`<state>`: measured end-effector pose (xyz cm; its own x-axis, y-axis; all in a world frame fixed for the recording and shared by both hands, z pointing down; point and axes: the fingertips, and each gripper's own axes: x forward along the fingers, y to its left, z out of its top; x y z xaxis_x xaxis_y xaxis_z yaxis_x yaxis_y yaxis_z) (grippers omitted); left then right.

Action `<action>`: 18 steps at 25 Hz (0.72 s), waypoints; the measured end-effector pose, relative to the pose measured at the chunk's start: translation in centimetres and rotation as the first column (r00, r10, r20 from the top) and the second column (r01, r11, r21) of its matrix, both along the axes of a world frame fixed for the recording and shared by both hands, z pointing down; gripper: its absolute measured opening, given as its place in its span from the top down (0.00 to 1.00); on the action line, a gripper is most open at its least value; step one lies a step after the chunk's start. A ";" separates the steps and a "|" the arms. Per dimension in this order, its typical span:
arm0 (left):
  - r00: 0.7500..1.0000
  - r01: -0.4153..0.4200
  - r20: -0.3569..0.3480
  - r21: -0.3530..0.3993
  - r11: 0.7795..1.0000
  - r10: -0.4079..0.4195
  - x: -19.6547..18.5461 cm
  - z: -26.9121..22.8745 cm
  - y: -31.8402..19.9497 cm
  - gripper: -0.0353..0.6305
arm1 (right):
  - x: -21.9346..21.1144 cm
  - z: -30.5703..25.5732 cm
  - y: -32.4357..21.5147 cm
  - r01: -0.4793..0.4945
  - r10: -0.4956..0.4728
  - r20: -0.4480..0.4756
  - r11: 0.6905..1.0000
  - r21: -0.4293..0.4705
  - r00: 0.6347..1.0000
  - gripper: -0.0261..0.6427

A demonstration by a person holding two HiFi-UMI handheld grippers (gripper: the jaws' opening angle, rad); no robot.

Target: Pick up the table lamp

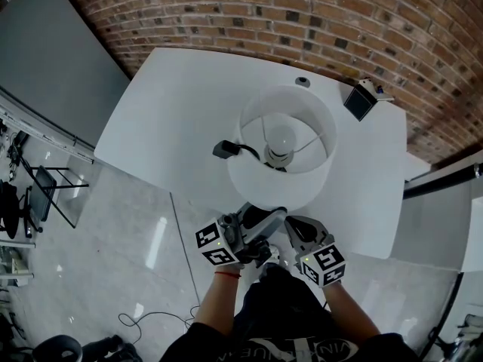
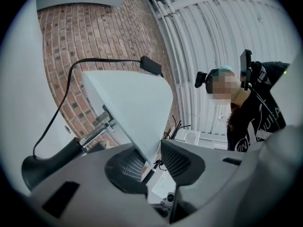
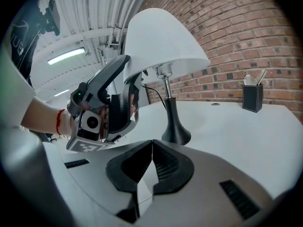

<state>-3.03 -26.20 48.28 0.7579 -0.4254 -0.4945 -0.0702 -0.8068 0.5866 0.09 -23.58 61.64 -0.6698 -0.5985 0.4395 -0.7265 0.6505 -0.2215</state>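
Note:
The table lamp has a white drum shade [image 1: 249, 179], a bulb [image 1: 281, 137] and a black flared base [image 3: 176, 131], and it stands on the white table [image 1: 173, 119]. Its black cord [image 1: 226, 149] trails off to the left. My left gripper [image 1: 275, 216] points up at the shade's near lower rim. In the left gripper view the thin shade wall [image 2: 137, 108] runs down between the jaws of the left gripper [image 2: 154, 162], and a gap shows beside one pad. My right gripper [image 1: 296, 225] is beside it, just right, shut and empty [image 3: 151, 162], aimed at the base.
A black pen holder [image 1: 358, 100] stands at the table's far right corner by the brick wall [image 1: 317, 21]. A small round cap [image 1: 303, 82] lies behind the lamp. The table's near edge [image 1: 196, 198] is right under both grippers, with glossy floor [image 1: 113, 240] below.

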 end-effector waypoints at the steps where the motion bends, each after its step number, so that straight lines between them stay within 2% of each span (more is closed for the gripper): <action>1: 1.000 -0.002 -0.006 0.001 1.000 0.002 0.0 -0.1 0.0 0.79 | 0.0 0.0 0.0 0.000 0.000 -0.001 1.000 -0.001 1.000 0.96; 18: 1.000 -0.017 -0.009 0.026 1.000 0.017 -0.1 -0.7 -0.6 0.88 | -0.2 -0.2 -1.5 0.008 -0.008 0.006 1.000 0.006 1.000 0.96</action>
<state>-3.15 -26.79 47.55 0.7602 -0.3998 -0.5121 -0.0512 -0.8226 0.5663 -0.12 -25.10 61.42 -0.6770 -0.5962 0.4315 -0.7202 0.6574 -0.2217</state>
